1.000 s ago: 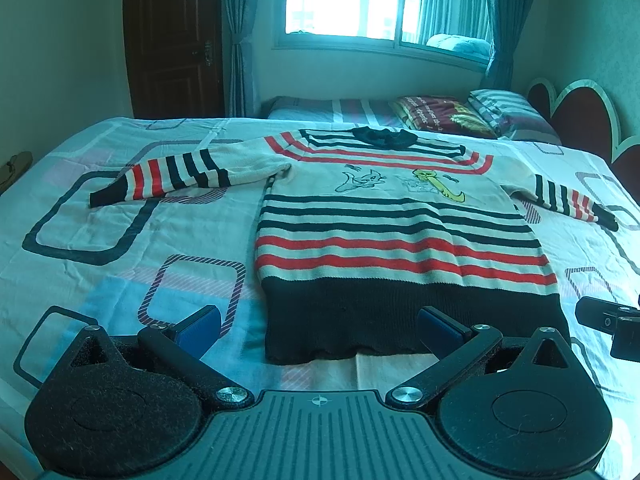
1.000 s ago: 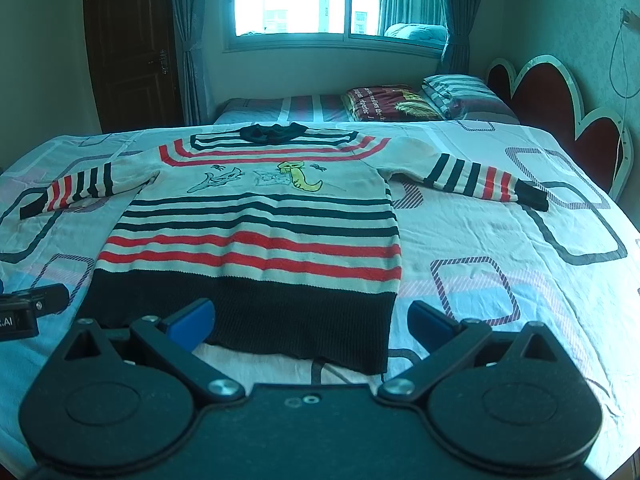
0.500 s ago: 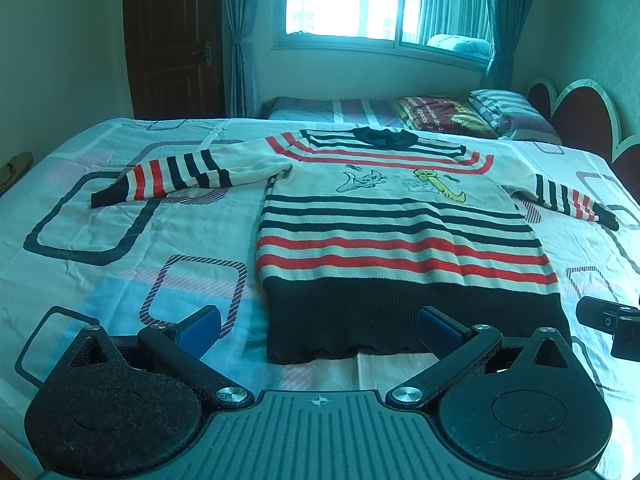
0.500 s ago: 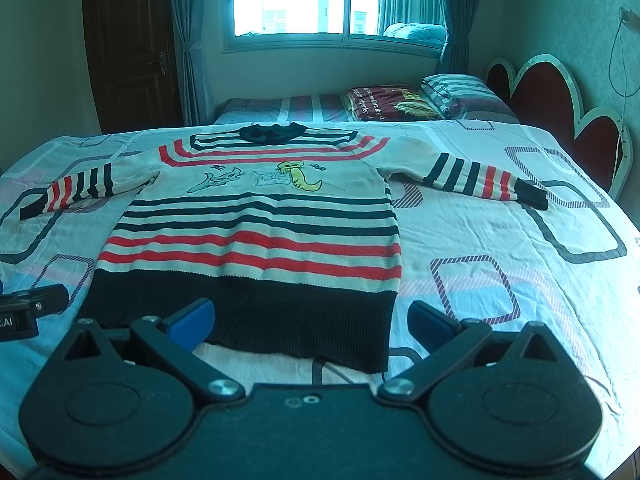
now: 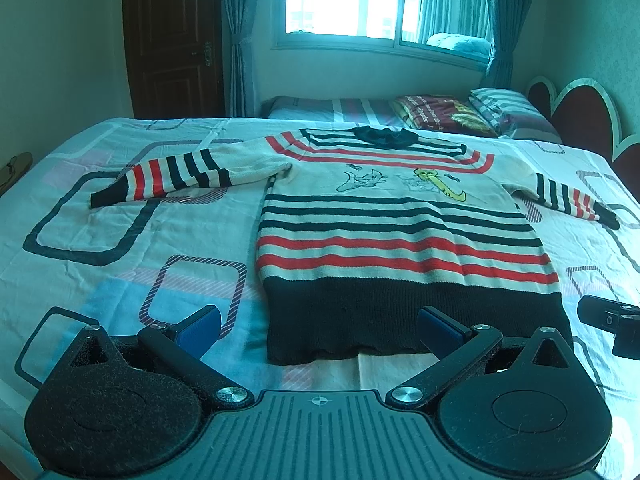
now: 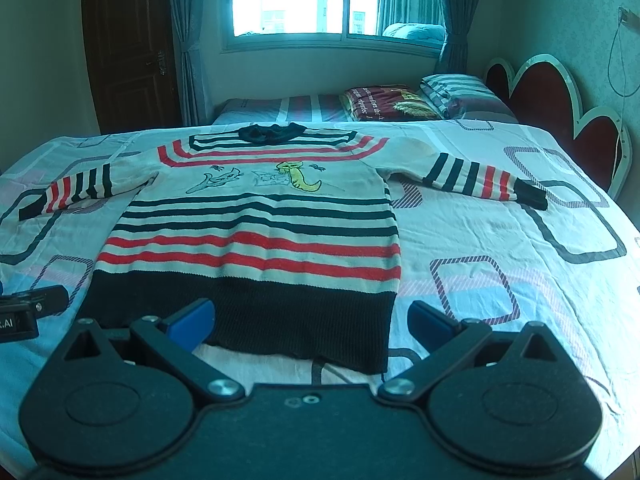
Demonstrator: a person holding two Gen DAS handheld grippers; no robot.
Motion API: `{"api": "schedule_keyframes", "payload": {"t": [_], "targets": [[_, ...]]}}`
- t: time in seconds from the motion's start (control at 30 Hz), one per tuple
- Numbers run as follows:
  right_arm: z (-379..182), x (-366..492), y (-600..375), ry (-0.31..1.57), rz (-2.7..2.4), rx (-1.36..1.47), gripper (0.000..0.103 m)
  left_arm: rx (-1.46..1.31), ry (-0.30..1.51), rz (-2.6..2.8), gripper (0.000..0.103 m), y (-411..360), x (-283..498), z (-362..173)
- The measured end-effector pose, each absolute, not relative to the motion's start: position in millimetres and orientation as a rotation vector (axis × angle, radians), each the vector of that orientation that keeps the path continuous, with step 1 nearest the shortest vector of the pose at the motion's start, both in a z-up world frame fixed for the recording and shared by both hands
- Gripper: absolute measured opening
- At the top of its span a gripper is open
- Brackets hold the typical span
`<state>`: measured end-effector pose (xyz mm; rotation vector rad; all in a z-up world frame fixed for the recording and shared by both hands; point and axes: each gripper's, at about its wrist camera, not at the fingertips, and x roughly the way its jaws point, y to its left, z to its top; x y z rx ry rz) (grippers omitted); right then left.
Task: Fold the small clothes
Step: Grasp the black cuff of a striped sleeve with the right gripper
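A small striped sweater (image 5: 396,236) (image 6: 256,232), cream with red and black bands, a black hem and a cartoon print, lies flat on the bed, both sleeves spread sideways and the collar at the far end. My left gripper (image 5: 318,326) hovers open just before the hem's left corner, nothing between its blue pads. My right gripper (image 6: 310,320) stands open over the hem's right part, also empty. The tip of the right gripper (image 5: 608,320) shows at the right edge of the left wrist view; the left gripper (image 6: 28,308) shows at the left edge of the right wrist view.
The bed sheet (image 5: 120,240) (image 6: 500,248) is pale with rounded-square patterns. Pillows and folded bedding (image 6: 420,100) lie behind the collar near a red headboard (image 6: 560,108). A dark door (image 5: 172,40) and a curtained window (image 5: 380,4) fill the back wall.
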<state>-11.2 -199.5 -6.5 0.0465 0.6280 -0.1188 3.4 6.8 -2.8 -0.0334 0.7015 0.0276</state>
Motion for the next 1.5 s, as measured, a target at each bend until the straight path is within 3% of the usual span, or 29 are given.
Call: {"api": "schedule_keyframes", "payload": {"t": [0.33,0.47,0.93,0.97,1.03,1.1,1.2,1.33,1.5], "targets": [[-6.1,0.1,-231.1,0.587,-0.214,0.108,0.102,-0.059,0.697,0.036,0.103,18.0,29.0,-2.1],[2.4,4.8,-259.5,0.506,-0.291,0.127,0.102,-0.083,0.61,-0.024,0.103,17.0,42.5,8.9],[-30.0,102.1,-446.0,0.365,-0.547,0.461,0.102,0.065,0.584,-0.017,0.103,-16.6,186.8,-3.2],[-35.8,113.1,-459.4,0.369,-0.527,0.484,0.099,0.06,0.586,-0.006,0.103,-12.3,201.9,-8.7],[-47.5,135.2,-484.2,0.383,-0.529,0.528,0.073,0.053,0.594,0.005,0.103,-3.3,228.9,-19.1],[-59.8,153.8,-508.8,0.382,-0.547,0.589,0.061,0.034,0.584,0.037,0.103,5.6,249.1,-27.4],[-81.9,176.8,-545.4,0.36,-0.529,0.728,0.059,0.016,0.596,0.08,0.103,13.5,271.7,-37.3],[-108.1,202.7,-577.2,0.371,-0.479,0.867,0.042,0.011,0.614,0.103,0.103,14.9,290.7,-52.3],[-130.7,220.7,-595.1,0.376,-0.475,0.986,0.038,0.002,0.644,0.108,0.103,15.4,302.5,-68.6]]}}
